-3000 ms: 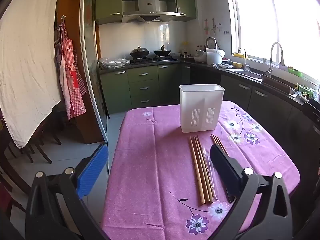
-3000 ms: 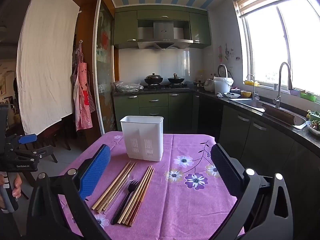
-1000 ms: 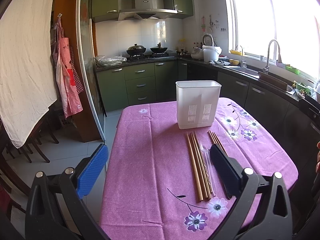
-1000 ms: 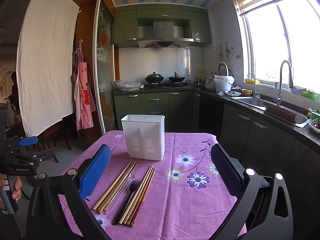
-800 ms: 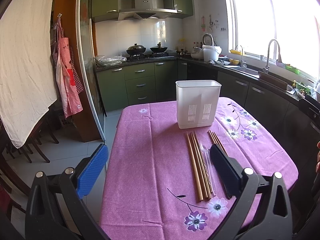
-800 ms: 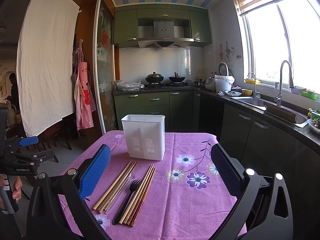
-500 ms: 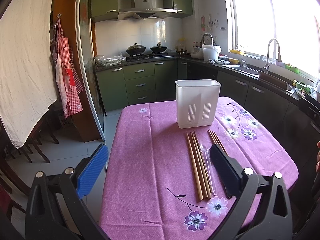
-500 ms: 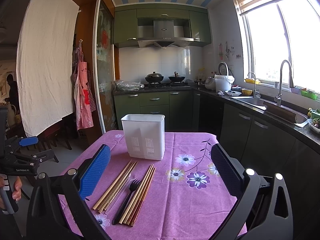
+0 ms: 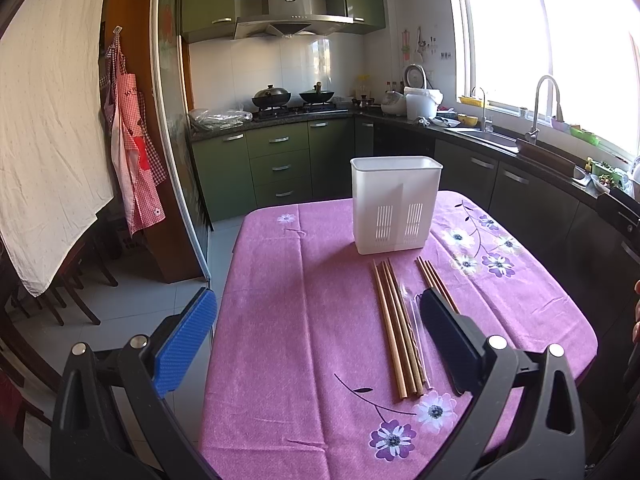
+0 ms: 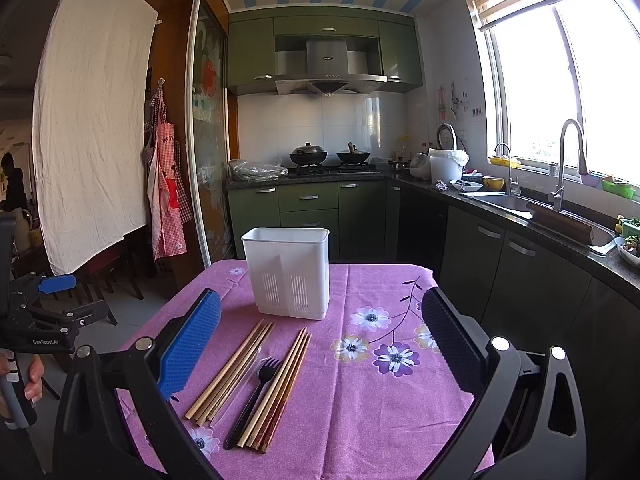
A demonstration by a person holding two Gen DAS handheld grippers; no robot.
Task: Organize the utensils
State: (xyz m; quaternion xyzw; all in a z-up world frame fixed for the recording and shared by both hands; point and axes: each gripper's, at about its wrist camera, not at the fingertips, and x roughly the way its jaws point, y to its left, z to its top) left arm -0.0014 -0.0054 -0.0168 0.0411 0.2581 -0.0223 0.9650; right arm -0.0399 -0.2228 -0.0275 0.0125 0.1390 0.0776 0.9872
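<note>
On the tabletop [image 10: 360, 400] the caddy [image 10: 287, 272] stands at 12 o'clock, with chopsticks [image 10: 230, 372] and a fork [image 10: 256, 392] lying loose at 6 o'clock of it. Both the left gripper [image 9: 316, 344] and right gripper [image 10: 320, 344] hover wide and empty. Nothing seems sorted yet; the next move calls for closing on a chopstick bundle.

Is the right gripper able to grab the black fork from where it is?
Probably yes. The right gripper is open, and the black fork lies uncovered between two chopstick bundles, though they crowd it closely.
</note>
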